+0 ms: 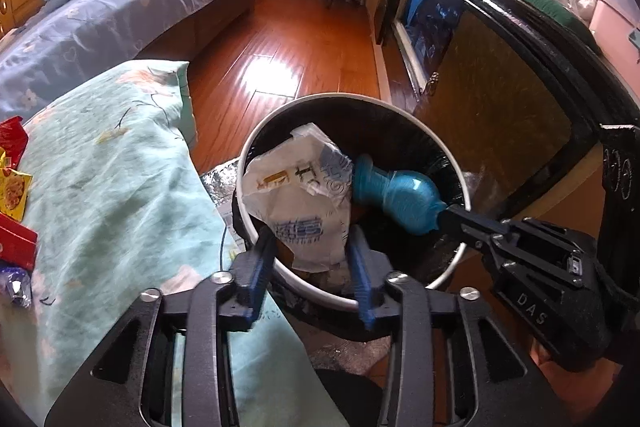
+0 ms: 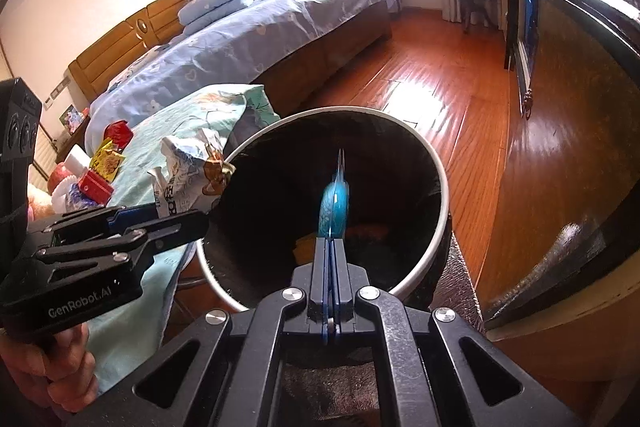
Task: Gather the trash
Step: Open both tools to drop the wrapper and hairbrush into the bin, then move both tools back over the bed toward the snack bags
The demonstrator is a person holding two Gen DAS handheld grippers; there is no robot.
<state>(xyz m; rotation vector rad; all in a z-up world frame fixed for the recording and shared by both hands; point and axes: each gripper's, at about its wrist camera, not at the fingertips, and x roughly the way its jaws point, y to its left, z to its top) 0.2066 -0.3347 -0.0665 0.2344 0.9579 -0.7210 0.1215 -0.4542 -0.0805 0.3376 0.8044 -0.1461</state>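
Both grippers are positioned over the bin [image 1: 448, 163], a black container with a white rim standing on the wood floor [image 1: 280, 39].

Left gripper [image 1: 312, 267]: the jaws stand apart with a crumpled white wrapper [image 1: 300, 195] between them. From the left wrist view, the fingers [image 1: 258, 267] flank the wrapper's lower end; whether the pads press on it cannot be told. The wrapper sits above the bin opening at its near rim.

Right gripper [image 2: 334, 239]: the jaws are nearly together, clamped on 1 flat blue wrapper [image 2: 334, 207]. This wrapper is held edge-on over the bin's interior.

Remaining trash: red and yellow packets [image 2: 106, 163] lie on the green cloth [image 1: 120, 187] just beside the bin. 1 hand [image 2: 60, 367] grips the left gripper's handle.
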